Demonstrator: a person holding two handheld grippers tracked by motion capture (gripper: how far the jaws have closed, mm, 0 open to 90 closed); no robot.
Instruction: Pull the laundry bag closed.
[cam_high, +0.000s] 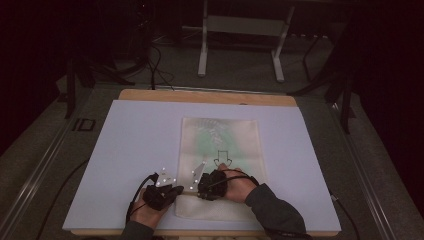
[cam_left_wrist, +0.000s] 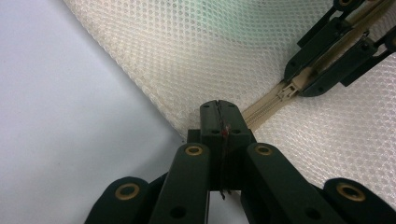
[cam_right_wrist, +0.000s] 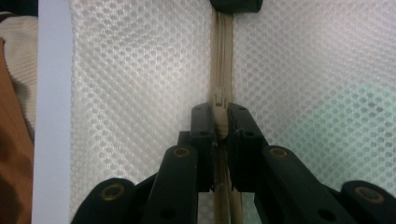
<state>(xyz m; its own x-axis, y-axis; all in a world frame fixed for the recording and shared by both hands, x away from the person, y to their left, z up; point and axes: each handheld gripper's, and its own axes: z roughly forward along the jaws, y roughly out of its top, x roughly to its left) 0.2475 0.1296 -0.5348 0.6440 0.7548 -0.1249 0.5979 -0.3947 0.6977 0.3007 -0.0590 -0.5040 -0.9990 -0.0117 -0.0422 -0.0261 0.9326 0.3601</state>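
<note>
We see a wide bench covered in grey felt, and on it, under both tongs, a large pale lavender rectangular board with a strip of light wood showing along its far edge. On the board lies a flat cream-white mesh zip bag, with something pale green showing through the netting. The bag reaches from well beyond the tongs back to just behind them, and both tongs sit over its near end.

A person's two hands come in from the near edge, the right forearm in a dark grey sleeve. The left tongs rest at the bag's left edge; in the left gripper view their black jaws are pressed together on the corner of the mesh where the beige zip track ends, so we read them as clamped on the bag's edge. The right tongs sit just to the right of the left ones, over the zip line. In the right gripper view their jaws are closed on the small beige zip pull, with the track running straight on ahead of them. In the left gripper view the slider lies just beyond and to the right of the left tongs, pinched by the other pair.
</note>
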